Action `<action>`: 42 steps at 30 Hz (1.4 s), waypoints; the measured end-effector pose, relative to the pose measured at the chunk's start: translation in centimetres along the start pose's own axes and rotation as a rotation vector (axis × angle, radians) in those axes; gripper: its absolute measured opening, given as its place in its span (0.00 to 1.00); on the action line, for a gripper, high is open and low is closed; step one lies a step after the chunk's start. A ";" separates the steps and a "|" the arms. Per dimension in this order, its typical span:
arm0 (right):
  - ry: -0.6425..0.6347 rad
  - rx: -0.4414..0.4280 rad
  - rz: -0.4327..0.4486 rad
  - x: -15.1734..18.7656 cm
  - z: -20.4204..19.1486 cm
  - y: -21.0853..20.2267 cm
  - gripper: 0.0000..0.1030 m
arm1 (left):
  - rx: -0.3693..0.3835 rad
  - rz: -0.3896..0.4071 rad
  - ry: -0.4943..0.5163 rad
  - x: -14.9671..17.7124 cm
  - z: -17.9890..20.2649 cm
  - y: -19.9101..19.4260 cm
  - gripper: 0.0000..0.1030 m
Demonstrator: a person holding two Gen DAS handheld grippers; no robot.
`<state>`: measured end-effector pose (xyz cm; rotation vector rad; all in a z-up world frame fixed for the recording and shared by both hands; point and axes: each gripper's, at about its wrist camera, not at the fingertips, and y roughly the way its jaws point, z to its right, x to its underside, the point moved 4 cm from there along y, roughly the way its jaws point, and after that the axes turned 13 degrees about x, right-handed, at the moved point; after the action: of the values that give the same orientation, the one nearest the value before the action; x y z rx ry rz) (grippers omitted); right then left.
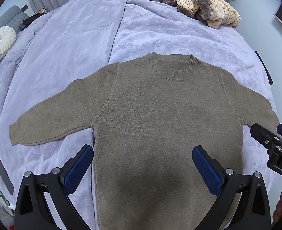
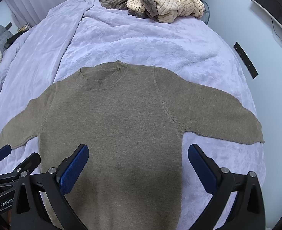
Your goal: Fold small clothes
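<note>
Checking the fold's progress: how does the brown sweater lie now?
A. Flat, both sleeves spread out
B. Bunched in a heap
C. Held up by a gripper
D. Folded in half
A: the brown sweater lies flat on the purple blanket, sleeves out sideways.

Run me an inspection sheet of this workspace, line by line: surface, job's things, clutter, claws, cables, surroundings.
Surface: bed covered by a lilac plush blanket, wrinkled, with a fold ridge running up its left part.
Job's things: brown sweater laid flat, neck away from the cameras, both sleeves spread out, not yet folded.
Clutter: pile of striped beige and grey fleece clothes at the far end; dark flat bar at the blanket's left edge.
Claws: left claw open above the sweater's lower body; right claw open, likewise; neither holds anything.
Cables: thin dark cable on the right wall.
Surroundings: round white cushion on a grey seat; curtains behind.
</note>
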<state>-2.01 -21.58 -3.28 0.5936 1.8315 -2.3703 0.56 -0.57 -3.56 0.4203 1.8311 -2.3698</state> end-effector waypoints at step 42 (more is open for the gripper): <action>0.004 -0.034 -0.085 0.5 -1.1 4.7 1.00 | 0.022 -0.029 -0.051 -0.7 -1.6 4.0 1.00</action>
<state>-0.75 -21.75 -7.98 0.5269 1.9321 -2.3868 2.47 -0.12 -7.46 0.3348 1.8025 -2.3985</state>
